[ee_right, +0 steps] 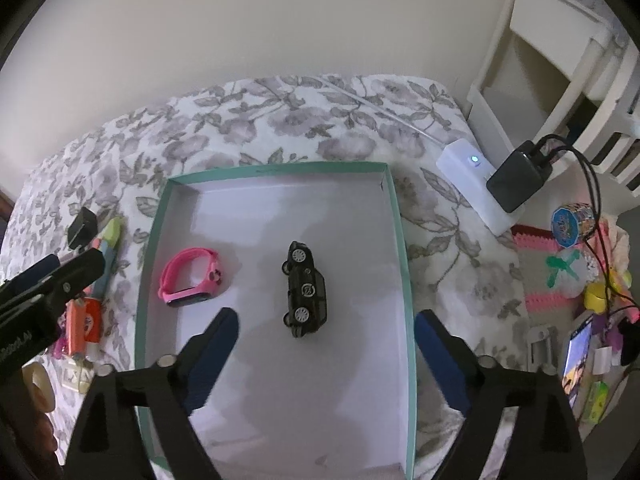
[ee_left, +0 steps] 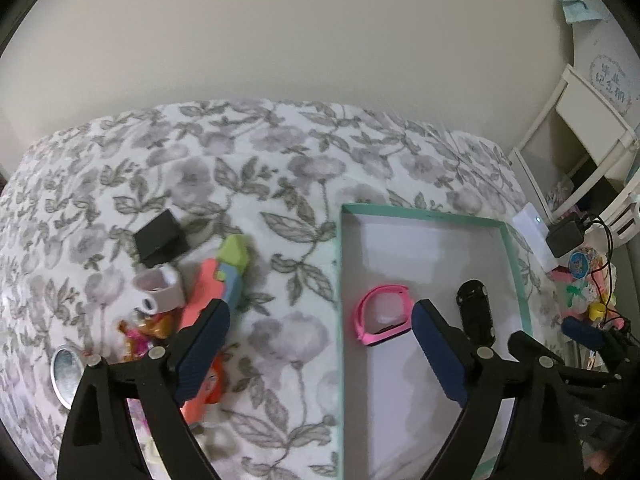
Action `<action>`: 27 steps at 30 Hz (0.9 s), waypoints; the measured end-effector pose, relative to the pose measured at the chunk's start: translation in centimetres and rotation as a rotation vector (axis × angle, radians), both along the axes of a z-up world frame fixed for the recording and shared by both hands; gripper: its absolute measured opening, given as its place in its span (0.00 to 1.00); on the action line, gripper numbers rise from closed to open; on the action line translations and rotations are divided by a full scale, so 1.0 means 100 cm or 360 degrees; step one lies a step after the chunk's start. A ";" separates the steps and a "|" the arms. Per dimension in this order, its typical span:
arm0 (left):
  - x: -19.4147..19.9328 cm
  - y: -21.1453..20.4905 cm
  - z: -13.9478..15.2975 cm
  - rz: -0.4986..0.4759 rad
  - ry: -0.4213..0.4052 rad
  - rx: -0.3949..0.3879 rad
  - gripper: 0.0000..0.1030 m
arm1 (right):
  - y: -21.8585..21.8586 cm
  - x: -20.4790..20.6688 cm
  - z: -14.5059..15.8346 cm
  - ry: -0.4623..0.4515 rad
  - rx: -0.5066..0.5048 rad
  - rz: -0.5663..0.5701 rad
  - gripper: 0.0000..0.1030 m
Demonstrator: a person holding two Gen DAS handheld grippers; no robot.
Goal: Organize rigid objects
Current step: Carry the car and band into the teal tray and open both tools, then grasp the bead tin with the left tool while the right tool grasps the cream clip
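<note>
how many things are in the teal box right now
2. A pink watch lies at the left of the teal box; a black toy car lies on its side near the middle. The near end is partly hidden.

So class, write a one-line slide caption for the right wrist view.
Open right gripper above a teal-rimmed box holding a black toy car and pink watch.

Both grippers [ee_left: 320, 344] [ee_right: 326, 354]: black plastic frames w/ silver screws, ribbed navy pads on jaws.
</note>
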State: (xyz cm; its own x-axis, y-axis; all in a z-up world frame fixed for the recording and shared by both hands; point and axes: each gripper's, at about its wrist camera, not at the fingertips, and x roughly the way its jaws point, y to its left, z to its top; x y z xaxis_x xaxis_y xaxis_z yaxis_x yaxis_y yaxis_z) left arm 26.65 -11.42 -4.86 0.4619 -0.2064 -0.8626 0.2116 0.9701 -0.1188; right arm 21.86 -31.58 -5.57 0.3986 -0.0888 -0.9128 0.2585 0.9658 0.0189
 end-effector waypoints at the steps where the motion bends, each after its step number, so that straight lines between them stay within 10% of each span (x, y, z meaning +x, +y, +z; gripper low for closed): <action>1: -0.003 0.004 0.002 0.0009 -0.0014 0.0002 0.97 | 0.001 -0.002 0.002 -0.0006 0.0001 -0.0002 0.96; 27: -0.050 0.208 0.074 0.0221 -0.0326 0.0068 1.00 | 0.163 -0.030 0.094 -0.0416 0.0045 0.0399 1.00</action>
State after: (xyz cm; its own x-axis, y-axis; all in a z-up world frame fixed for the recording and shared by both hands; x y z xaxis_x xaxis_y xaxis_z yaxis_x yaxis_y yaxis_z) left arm 21.69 9.41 2.54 0.6493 -0.0938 -0.7547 0.0911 0.9948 -0.0453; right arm 18.84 -15.32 3.80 0.6250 0.0652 -0.7779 -0.0035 0.9967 0.0807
